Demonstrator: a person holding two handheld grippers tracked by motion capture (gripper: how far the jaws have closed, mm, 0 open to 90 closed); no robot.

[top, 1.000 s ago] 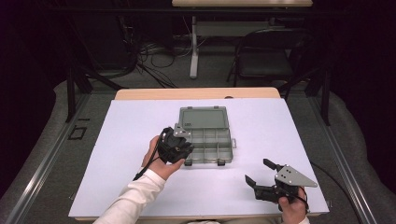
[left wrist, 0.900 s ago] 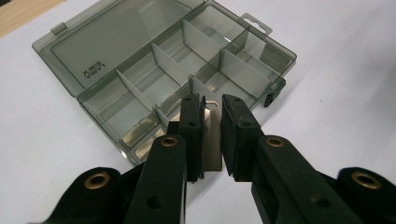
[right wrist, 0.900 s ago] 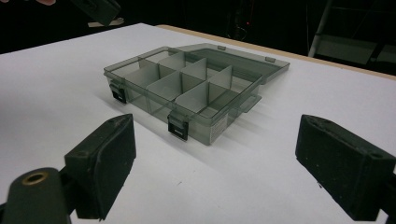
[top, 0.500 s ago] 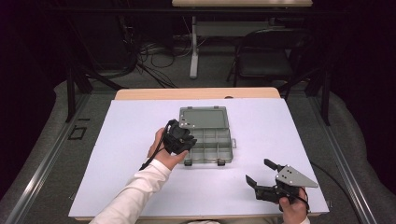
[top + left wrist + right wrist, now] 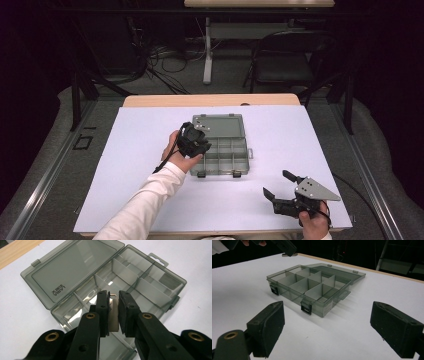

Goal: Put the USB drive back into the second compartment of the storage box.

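Left gripper [image 5: 113,312], clamping a small flat piece [image 5: 113,315], has moved over the open box [image 5: 222,145]; right gripper [image 5: 282,190] waits wide apart

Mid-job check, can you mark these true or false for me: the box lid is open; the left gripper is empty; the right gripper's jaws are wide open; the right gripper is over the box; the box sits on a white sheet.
1. The box lid is open. True.
2. The left gripper is empty. False: its jaws are shut on a thin clear divider, above the box compartments.
3. The right gripper has its jaws wide open. True, with nothing between them.
4. The right gripper is over the box. False: it stands apart from it, near the table's front edge.
5. The box sits on a white sheet. True.
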